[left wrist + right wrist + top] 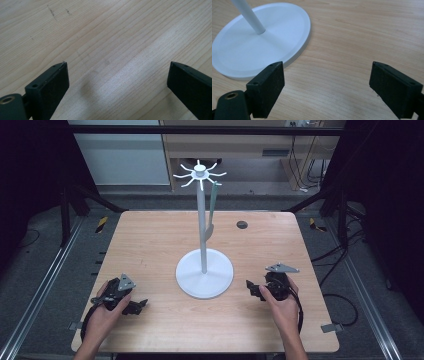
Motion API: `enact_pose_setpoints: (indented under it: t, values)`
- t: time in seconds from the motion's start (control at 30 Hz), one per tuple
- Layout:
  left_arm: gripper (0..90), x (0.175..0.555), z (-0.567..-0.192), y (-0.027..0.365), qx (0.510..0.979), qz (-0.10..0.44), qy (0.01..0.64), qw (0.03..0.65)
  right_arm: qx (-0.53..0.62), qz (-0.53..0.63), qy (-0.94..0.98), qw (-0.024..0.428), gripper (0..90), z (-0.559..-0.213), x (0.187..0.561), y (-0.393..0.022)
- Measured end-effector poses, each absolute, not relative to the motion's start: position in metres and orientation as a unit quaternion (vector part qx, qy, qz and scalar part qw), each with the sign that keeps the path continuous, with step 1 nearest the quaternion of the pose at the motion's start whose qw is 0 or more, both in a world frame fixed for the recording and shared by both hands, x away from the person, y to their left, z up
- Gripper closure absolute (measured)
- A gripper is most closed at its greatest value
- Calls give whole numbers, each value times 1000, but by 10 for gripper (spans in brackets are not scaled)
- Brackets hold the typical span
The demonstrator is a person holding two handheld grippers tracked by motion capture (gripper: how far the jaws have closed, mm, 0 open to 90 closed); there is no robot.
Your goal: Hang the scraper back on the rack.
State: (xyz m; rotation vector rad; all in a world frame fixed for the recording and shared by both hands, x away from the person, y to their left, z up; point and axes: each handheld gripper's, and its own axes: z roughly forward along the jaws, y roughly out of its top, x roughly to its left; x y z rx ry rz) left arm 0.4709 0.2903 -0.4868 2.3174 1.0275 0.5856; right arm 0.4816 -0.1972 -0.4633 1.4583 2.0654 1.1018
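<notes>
Both tools rest low on the wooden tabletop [150, 235] with jaws spread wide and nothing between them: the left tool [131, 307] near the front left, the right tool [254, 288] front right. Between them stands a white stand [203, 220] (round base, tall pole, spoked top), its base just beside the right tool, and a grey-green utensil [212, 210] hangs from one spoke.

One white stand [204, 270] sits on the single wooden surface [150, 240], with one greenish utensil [212, 210] hanging from it. Two tools: the left tool [131, 304] and the right tool [256, 289], one per hand.
</notes>
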Motion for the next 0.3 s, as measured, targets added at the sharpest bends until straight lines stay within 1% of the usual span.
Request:
enact_pose_setpoints:
  t: [0.07, 0.2, 0.3]
  values:
    - [35, 471, -487, 290, 859, 217, 380, 267, 516, 386, 740, 192, 135, -466, 482, -197]
    - [34, 471, -486, 290, 857, 220, 380, 269, 518, 349, 751, 214, 145, -473, 483, -200]
    - [34, 471, -485, 290, 857, 222, 379, 269, 522, 342, 751, 217, 149, -476, 483, -202]
